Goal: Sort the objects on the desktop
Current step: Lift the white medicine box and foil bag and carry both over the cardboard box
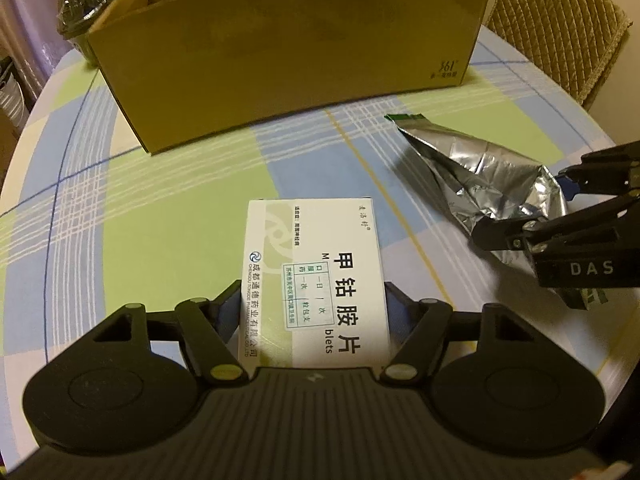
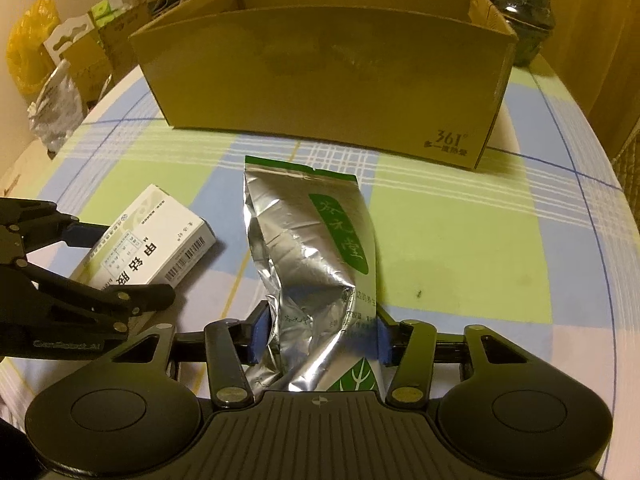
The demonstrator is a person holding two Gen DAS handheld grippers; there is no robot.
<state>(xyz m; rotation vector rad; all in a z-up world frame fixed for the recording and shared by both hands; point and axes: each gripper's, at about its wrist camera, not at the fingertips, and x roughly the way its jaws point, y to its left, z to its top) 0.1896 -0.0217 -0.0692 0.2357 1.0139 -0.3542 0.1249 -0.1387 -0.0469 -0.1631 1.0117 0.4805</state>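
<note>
Two grippers at work, one per hand. Left gripper (image 1: 314, 304) clenched on one white medicine box (image 1: 316, 272), blue pads pressed against both long sides, box lying flat on the tablecloth (image 1: 160, 200) at 6 o'clock of the left wrist view. Right gripper (image 2: 318, 336) clenched on one silver foil pouch (image 2: 308, 248), pads squeezing its crumpled lower end, green-edged top pointing to 12 o'clock toward the box wall. Seen from the right wrist, medicine box (image 2: 156, 240) at 9 o'clock with the left gripper (image 2: 88, 264) around it; seen from the left wrist, pouch (image 1: 480, 176) at 3 o'clock with the right gripper (image 1: 532, 208) on it.

One open cardboard box (image 2: 320, 88) at 12 o'clock in both views, near wall upright, top open, inside not visible. One dark wrapped container (image 2: 528, 16) just beyond its corner at 1 o'clock in the right view. Bare checked cloth between both held things and the cardboard wall. Round table edge curving away at 9 and 3 o'clock; one wicker chair back (image 1: 560, 28) past the edge at 2 o'clock in the left view.
</note>
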